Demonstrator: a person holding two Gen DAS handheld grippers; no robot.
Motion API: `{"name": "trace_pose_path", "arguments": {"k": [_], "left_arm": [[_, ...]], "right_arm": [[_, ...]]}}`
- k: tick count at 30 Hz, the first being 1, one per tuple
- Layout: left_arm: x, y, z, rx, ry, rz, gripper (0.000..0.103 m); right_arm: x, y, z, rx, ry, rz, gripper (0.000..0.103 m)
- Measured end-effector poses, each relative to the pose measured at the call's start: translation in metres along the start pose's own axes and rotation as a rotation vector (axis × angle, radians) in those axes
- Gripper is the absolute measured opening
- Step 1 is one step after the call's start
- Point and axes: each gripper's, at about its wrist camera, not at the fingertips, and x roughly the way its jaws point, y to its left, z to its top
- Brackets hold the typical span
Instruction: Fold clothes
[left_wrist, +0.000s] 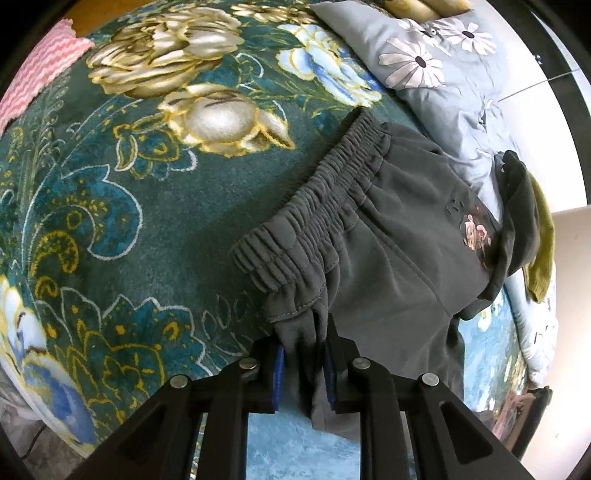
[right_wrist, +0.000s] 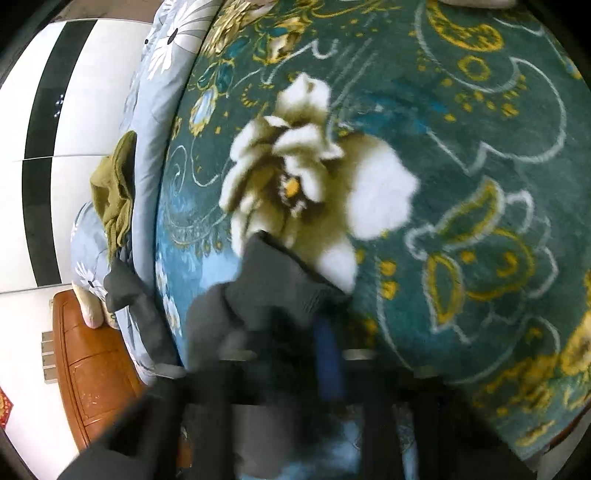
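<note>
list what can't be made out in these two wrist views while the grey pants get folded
- Right wrist view: right gripper motion-blurred; its hold on the grey elastic-waist pants is unclear.
- Left wrist view: left gripper pinches the pants; their legs are cut off below.
- Small print on the pants: unreadable, too small.

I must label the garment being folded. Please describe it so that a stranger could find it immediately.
Start from the teal floral blanket covering the bed. On it, beside the grey-blue flowered quilt, lie dark grey trousers. Their ruched elastic waistband and small printed picture set them apart from the olive cloth nearby.
</note>
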Motion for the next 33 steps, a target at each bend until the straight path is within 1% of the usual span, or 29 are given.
{"name": "trace_pose_path", "arguments": {"k": [2, 4, 6, 7, 8, 10, 11, 12, 13, 15, 17, 18, 20, 21, 22, 23, 24, 26, 27, 28, 29, 31, 32, 33], "left_arm": [[0.0, -0.004, 0.003, 0.014, -0.031, -0.014, 0.017], [-0.003, -0.006, 0.002, 0.035, -0.066, -0.028, 0.017], [0.0, -0.003, 0.0, 0.042, -0.076, -0.035, 0.017], [0.002, -0.001, -0.002, 0.044, -0.078, -0.037, 0.017], [0.006, 0.002, -0.004, 0.043, -0.072, -0.037, 0.017], [0.022, 0.012, -0.008, 0.033, -0.029, -0.019, 0.017], [0.03, 0.016, -0.009, 0.023, -0.006, -0.022, 0.017], [0.036, 0.02, -0.009, 0.013, 0.017, -0.031, 0.018], [0.039, 0.023, -0.008, 0.011, 0.028, -0.044, 0.021], [0.039, 0.028, -0.003, 0.016, 0.054, -0.083, 0.025], [0.035, 0.034, 0.004, 0.01, 0.092, -0.129, 0.031], [0.031, 0.037, 0.007, 0.008, 0.109, -0.148, 0.033], [0.017, 0.041, 0.015, 0.026, 0.114, -0.147, 0.033], [0.01, 0.042, 0.02, 0.035, 0.111, -0.138, 0.035], [0.005, 0.042, 0.025, 0.046, 0.114, -0.119, 0.035], [0.002, 0.038, 0.031, 0.066, 0.114, -0.098, 0.035], [-0.003, 0.031, 0.037, 0.101, 0.096, -0.083, 0.035], [-0.008, 0.007, 0.051, 0.164, 0.029, -0.061, 0.035], [-0.008, -0.01, 0.061, 0.204, -0.009, -0.061, 0.035], [-0.003, -0.029, 0.07, 0.254, -0.039, -0.065, 0.036], [0.003, -0.049, 0.078, 0.307, -0.065, -0.069, 0.036], [0.026, -0.083, 0.098, 0.393, -0.091, -0.049, 0.036], [0.039, -0.095, 0.107, 0.407, -0.096, -0.037, 0.036], [0.05, -0.101, 0.117, 0.385, -0.093, -0.033, 0.036]], "right_arm": [[-0.011, 0.021, 0.003, -0.098, -0.054, -0.009, 0.005], [-0.04, 0.039, 0.003, -0.18, -0.146, 0.047, 0.005], [-0.07, 0.057, 0.003, -0.261, -0.242, 0.109, 0.004], [-0.079, 0.058, 0.001, -0.285, -0.273, 0.113, 0.004], [-0.082, 0.057, 0.0, -0.301, -0.292, 0.094, 0.004], [-0.064, 0.037, 0.001, -0.28, -0.252, -0.022, 0.004], [-0.054, 0.026, 0.001, -0.266, -0.227, -0.085, 0.004], [-0.046, 0.014, 0.002, -0.234, -0.205, -0.127, 0.004], [-0.04, 0.001, 0.002, -0.197, -0.183, -0.163, 0.004], [-0.033, -0.016, 0.001, -0.124, -0.168, -0.174, 0.005], [-0.035, -0.011, 0.002, -0.118, -0.17, -0.185, 0.005], [-0.037, -0.008, 0.003, -0.119, -0.171, -0.19, 0.006], [-0.046, 0.009, 0.005, -0.163, -0.194, -0.259, 0.007], [-0.051, 0.019, 0.006, -0.187, -0.206, -0.297, 0.009], [-0.056, 0.028, 0.007, -0.212, -0.218, -0.335, 0.015], [-0.061, 0.038, 0.009, -0.236, -0.231, -0.373, 0.029], [-0.066, 0.047, 0.01, -0.26, -0.243, -0.411, 0.034], [-0.077, 0.069, 0.01, -0.329, -0.292, -0.467, 0.034], [-0.077, 0.089, 0.012, -0.378, -0.312, -0.481, 0.034], [-0.073, 0.115, 0.014, -0.44, -0.327, -0.476, 0.034], [-0.063, 0.142, 0.013, -0.495, -0.326, -0.447, 0.034], [-0.04, 0.195, 0.011, -0.598, -0.314, -0.379, 0.034], [-0.029, 0.221, 0.01, -0.65, -0.308, -0.345, 0.035], [-0.009, 0.257, 0.006, -0.716, -0.277, -0.293, 0.037]]}}
